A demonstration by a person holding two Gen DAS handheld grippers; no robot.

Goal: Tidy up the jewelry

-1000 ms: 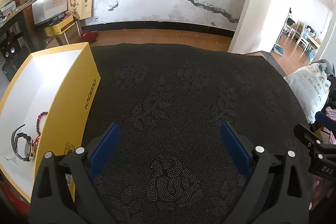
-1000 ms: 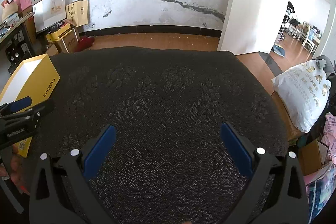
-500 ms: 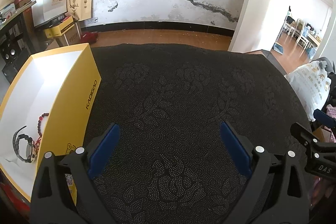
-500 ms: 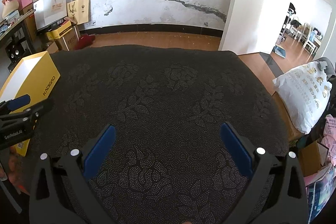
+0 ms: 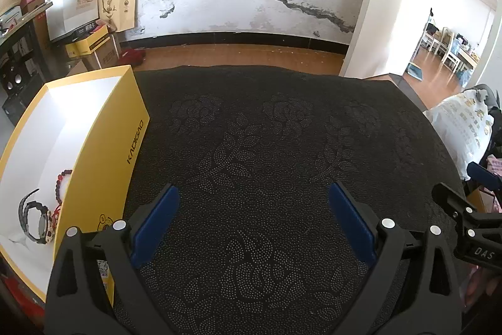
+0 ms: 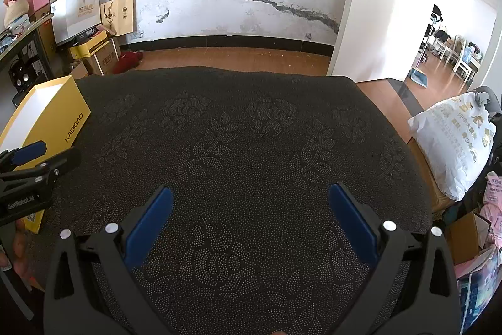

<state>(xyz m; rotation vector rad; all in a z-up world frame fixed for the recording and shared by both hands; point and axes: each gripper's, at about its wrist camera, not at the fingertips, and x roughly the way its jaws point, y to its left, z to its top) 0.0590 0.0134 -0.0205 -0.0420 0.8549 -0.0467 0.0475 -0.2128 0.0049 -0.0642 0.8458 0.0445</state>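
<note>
Jewelry is seen inside the open yellow box (image 5: 103, 143) at the table's left edge: a dark wristwatch (image 5: 34, 220) and a red bead bracelet (image 5: 61, 186) lie together on its white floor. Both the left gripper (image 5: 252, 203) and right gripper (image 6: 251, 203) are held wide apart, empty, above the black floral tablecloth (image 5: 282, 146).

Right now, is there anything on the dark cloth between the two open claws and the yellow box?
No. In both wrist views the tablecloth is bare between the left gripper, the right gripper and the yellow box.
</note>
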